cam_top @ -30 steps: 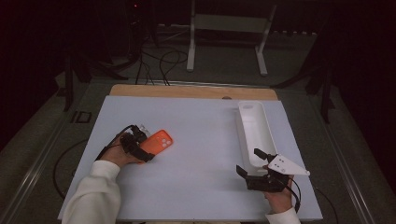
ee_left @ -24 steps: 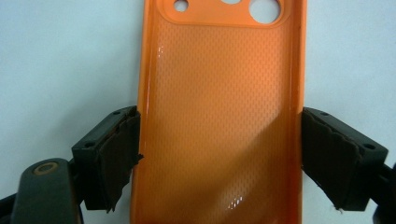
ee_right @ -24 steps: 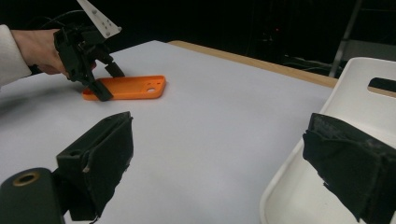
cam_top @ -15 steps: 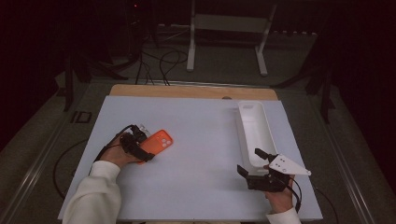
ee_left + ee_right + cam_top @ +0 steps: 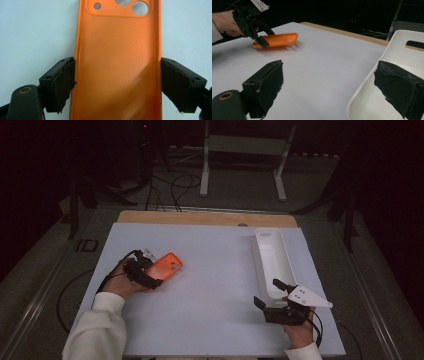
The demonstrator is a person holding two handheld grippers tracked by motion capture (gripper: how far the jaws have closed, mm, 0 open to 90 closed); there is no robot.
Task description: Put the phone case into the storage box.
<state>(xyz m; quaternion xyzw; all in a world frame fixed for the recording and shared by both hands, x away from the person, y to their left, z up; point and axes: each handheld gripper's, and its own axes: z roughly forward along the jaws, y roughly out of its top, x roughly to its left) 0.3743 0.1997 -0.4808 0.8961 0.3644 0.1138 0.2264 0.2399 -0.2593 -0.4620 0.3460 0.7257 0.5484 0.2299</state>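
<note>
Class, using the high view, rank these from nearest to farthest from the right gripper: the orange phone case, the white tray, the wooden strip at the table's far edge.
Measured from the right gripper:
1. White tray, just ahead of it on the right side, its near end beside the fingers.
2. Orange phone case, across on the left, in the left gripper.
3. Wooden strip, along the far edge.

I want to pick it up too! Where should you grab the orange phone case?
Best across its two long edges, near the plain end away from the camera holes, coming in flat along the table. The orange phone case is thin and wide, so its narrow sides suit the pads. The left gripper already clamps it there.
</note>
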